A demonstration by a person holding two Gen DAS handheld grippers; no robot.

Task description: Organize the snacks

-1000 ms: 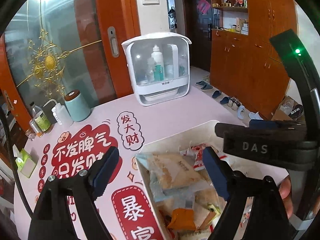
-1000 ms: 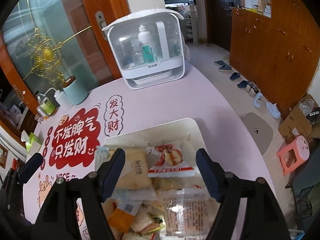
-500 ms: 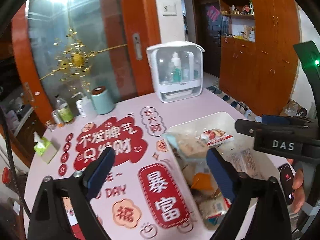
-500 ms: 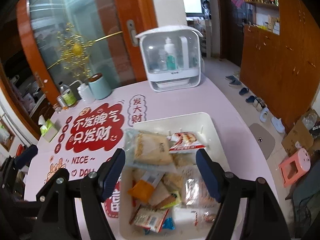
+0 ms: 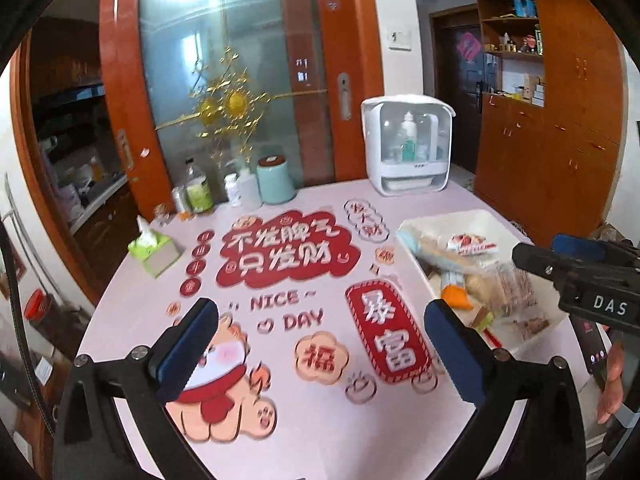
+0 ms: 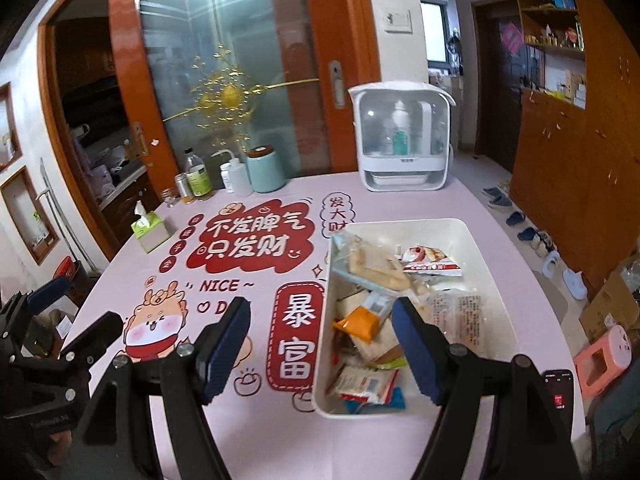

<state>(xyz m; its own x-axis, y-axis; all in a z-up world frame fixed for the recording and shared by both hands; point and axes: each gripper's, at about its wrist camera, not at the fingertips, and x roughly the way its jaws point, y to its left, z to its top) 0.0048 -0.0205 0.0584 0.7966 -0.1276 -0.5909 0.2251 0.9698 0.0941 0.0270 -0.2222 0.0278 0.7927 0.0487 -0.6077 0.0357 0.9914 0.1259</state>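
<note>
Both grippers (image 6: 322,344) farther from bin (image 6: 486,256)

Both grippers: black frames w/ silver screw heads, dark-blue ribbed pads (image 6: 224,344) on fingers. Right gripper (image 5: 576,276) body carried white "DAS" lettering. Bare skin of right hand (image 5: 612,380) showed beside it.

white bin (image 6: 472,236), pink table (image 6: 256,420), orange packet (image 6: 356,322)

My right gripper (image 6: 322,344) hangs wide apart above the pink printed table (image 6: 256,416), holding nothing. Its right finger overlaps the white rectangular plastic bin (image 6: 490,276) full of wrapped snack packets (image 6: 372,380).
</note>
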